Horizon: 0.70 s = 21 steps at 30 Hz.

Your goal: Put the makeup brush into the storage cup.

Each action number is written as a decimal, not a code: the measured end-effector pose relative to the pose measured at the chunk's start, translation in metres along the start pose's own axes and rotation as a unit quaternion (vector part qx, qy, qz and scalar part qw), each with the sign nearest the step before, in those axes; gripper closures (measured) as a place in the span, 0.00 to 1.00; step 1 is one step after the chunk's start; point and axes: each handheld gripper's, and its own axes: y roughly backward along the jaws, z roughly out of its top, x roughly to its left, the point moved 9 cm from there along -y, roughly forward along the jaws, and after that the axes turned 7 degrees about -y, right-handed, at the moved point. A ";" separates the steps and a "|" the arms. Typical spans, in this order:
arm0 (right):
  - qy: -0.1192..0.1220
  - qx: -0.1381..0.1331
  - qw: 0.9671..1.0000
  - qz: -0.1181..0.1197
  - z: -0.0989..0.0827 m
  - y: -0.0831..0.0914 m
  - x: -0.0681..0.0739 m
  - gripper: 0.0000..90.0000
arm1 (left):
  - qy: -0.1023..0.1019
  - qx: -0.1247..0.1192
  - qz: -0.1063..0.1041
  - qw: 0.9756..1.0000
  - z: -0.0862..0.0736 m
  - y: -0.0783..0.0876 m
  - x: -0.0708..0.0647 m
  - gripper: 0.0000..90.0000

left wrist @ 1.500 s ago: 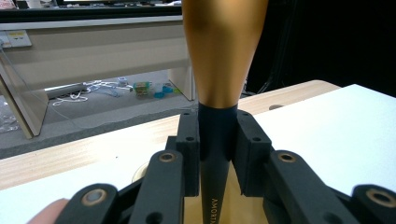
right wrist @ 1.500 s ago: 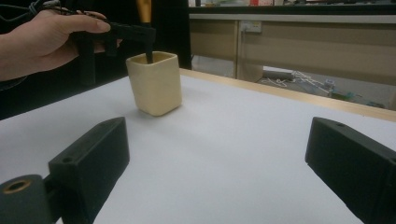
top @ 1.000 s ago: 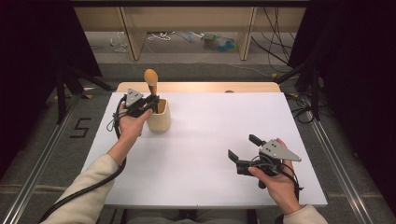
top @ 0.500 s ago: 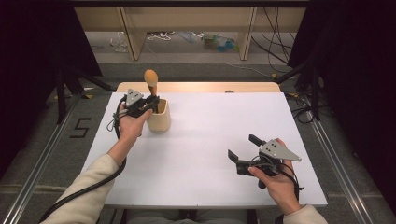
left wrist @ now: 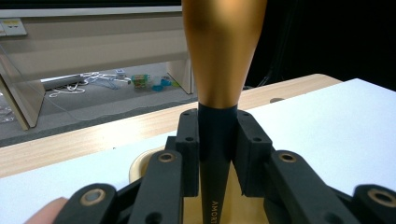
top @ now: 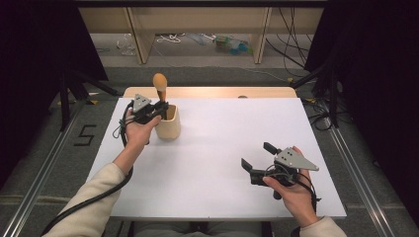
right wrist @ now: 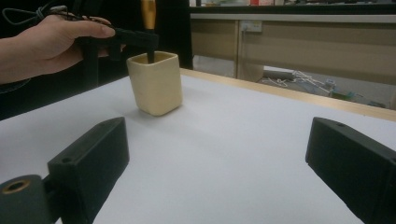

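Note:
A cream square cup (top: pixel 169 123) (right wrist: pixel 156 82) stands upright at the table's far left. A utensil with a golden-brown bulbous handle (top: pixel 159 82) (left wrist: pixel 223 46) and a black shaft (left wrist: pixel 215 158) stands in the cup. My left gripper (top: pixel 160 107) (left wrist: pixel 215 149) is shut on the black shaft just above the cup's rim. My right gripper (top: pixel 256 157) (right wrist: pixel 219 154) rests open over the near right of the table, with nothing between its jaws, far from the cup.
The white table top (top: pixel 227 133) has a bare wooden strip (top: pixel 212 92) along its far edge. Beyond it are wooden shelf legs (top: pixel 138 34) and cables (top: pixel 173 38) on the floor. Black cables trail from both grippers.

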 end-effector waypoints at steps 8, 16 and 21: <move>0.002 0.003 1.000 0.006 -0.001 0.000 0.002 0.07 | 0.021 -0.033 0.019 0.999 0.017 0.004 0.007 0.13; 0.006 -0.001 1.000 0.003 0.000 0.000 0.001 0.07 | 0.017 -0.038 0.011 0.999 0.020 0.007 0.004 0.07; 0.006 0.000 1.000 0.004 0.000 0.000 0.001 0.07 | 0.017 -0.044 0.007 0.999 0.023 0.011 0.003 0.07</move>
